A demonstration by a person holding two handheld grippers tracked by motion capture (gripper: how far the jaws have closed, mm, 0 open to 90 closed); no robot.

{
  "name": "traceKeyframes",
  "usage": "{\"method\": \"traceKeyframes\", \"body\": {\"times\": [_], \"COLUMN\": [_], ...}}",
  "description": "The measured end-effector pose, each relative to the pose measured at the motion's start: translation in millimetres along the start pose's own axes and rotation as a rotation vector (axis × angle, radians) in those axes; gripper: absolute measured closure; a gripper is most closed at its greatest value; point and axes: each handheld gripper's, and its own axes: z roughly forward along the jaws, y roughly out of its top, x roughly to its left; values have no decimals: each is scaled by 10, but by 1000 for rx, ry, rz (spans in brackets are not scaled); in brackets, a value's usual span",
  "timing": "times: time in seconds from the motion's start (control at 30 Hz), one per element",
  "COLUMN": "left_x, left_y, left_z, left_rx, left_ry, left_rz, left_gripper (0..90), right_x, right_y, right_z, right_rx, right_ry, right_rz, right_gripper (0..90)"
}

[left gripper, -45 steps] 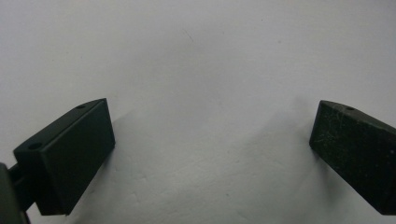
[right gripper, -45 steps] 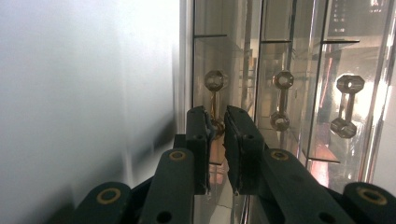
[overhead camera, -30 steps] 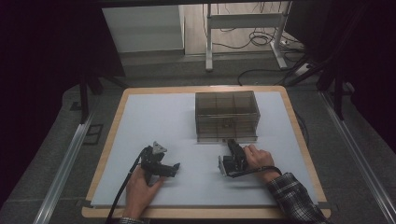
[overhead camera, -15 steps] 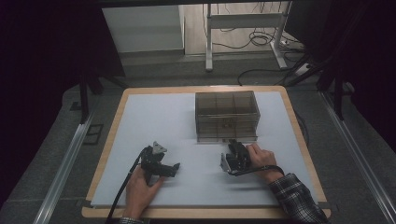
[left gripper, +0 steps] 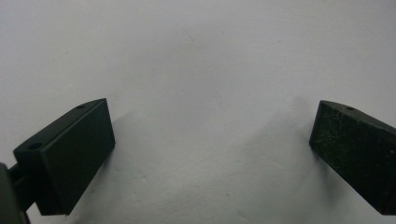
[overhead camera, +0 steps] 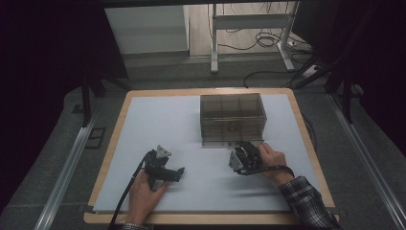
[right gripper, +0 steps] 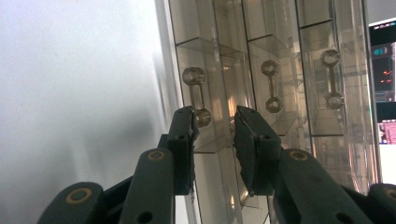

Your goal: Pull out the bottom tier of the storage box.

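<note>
A clear smoky-plastic drawer cabinet [overhead camera: 233, 120] stands at the back middle of the white mat [overhead camera: 158, 124]. My right gripper [overhead camera: 245, 149] lies in a hand just before the cabinet's front, pointing at it. In the right gripper view the gripper [right gripper: 214, 116] is open by a narrow gap with nothing in it. Its tips are close to a drawer front, beside a dumbbell-shaped handle [right gripper: 196, 95]; two more handles [right gripper: 272, 86] [right gripper: 331, 79] sit farther along. My left gripper [overhead camera: 178, 173] rests on the mat at the front left. Its fingers [left gripper: 70, 154] are wide open over bare mat.
The mat lies on a wooden board [overhead camera: 119, 124] with dark grey floor around it. Metal rails [overhead camera: 67, 163] run along both sides. A table frame [overhead camera: 249, 19] and cables stand beyond the board. A lit screen [right gripper: 385, 70] is at the right edge of the right gripper view.
My right gripper has edged forward, closer to the cabinet's front. The left gripper has stayed where it was.
</note>
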Motion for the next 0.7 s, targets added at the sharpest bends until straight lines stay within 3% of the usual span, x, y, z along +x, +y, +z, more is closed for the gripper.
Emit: {"method": "traceKeyframes", "body": {"times": [0.2,0.7], "left_x": [1,0], "left_y": [0,0], "left_z": [0,0], "left_rx": [0,0], "left_ry": [0,-1], "left_rz": [1,0], "left_gripper": [0,0], "right_x": [-92,-370], "right_y": [-16,-103], "right_z": [-21,-47], "right_rx": [-8,-63], "right_ry": [43,209], "right_rz": [66,222], "right_gripper": [664,633]}}
